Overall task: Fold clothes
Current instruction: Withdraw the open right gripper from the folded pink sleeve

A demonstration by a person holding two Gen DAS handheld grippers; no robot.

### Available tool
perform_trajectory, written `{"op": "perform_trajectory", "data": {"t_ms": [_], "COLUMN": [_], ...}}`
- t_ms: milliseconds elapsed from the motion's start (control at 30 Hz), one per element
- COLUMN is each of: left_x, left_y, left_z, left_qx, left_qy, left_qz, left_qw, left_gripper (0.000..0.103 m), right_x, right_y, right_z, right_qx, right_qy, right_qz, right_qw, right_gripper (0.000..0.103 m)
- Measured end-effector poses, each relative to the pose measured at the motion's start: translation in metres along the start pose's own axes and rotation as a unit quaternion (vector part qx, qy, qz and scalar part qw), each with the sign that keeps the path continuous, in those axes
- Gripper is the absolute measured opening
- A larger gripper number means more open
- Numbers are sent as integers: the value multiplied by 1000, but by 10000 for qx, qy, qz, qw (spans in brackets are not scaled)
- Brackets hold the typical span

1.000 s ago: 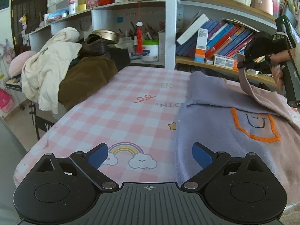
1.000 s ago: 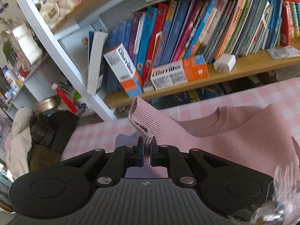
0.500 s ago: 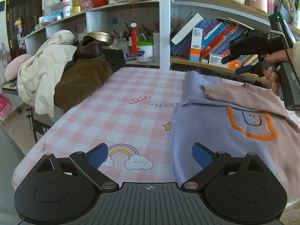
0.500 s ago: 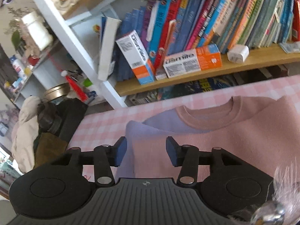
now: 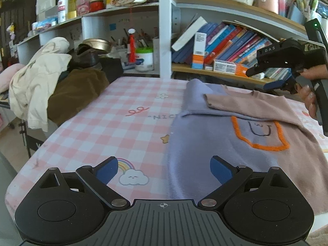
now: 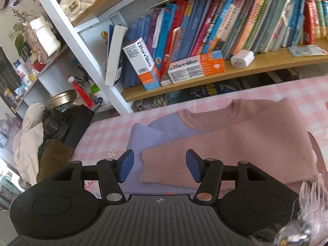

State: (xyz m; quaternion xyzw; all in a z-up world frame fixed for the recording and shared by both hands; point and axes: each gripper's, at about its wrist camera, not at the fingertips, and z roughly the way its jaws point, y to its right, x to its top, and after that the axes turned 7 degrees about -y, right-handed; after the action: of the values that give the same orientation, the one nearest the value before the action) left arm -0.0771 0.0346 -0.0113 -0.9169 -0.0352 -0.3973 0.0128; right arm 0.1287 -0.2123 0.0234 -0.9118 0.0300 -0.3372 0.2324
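Sweater (image 5: 225, 143) lilac and pink, pink sleeve (image 6: 205, 160) folded across; left gripper (image 5: 164, 171), right gripper (image 6: 160, 166) both wide, empty.

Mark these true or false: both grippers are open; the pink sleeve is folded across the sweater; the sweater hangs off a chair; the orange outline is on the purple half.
1. Both the left gripper and right gripper are open: true.
2. The pink sleeve lies folded across the sweater: true.
3. The sweater hangs off a chair: false, it lies flat on the checked tablecloth.
4. The orange outline sits on the purple half: true.
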Motion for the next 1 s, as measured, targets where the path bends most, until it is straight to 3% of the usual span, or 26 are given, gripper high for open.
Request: {"op": "perform_trajectory", "data": {"t_ms": [567, 767, 1000], "left_x": [4, 2, -8], "left_y": [48, 72, 104], "left_z": [-3, -5, -19], "left_qx": [-657, -726, -712], "left_qy": [80, -3, -134], "left_qz": [540, 547, 734], "left_qw": [9963, 9959, 9947], "left_gripper": [98, 98, 98], "right_x": [-56, -85, -122], "right_y": [61, 80, 113], "right_z": [-87, -117, -150], "right_qx": [-610, -1042, -1215], "right_qy": [290, 262, 136], "right_qz": [393, -8, 242], "right_qw": [9969, 9942, 9922], "right_gripper": [58, 61, 65]}}
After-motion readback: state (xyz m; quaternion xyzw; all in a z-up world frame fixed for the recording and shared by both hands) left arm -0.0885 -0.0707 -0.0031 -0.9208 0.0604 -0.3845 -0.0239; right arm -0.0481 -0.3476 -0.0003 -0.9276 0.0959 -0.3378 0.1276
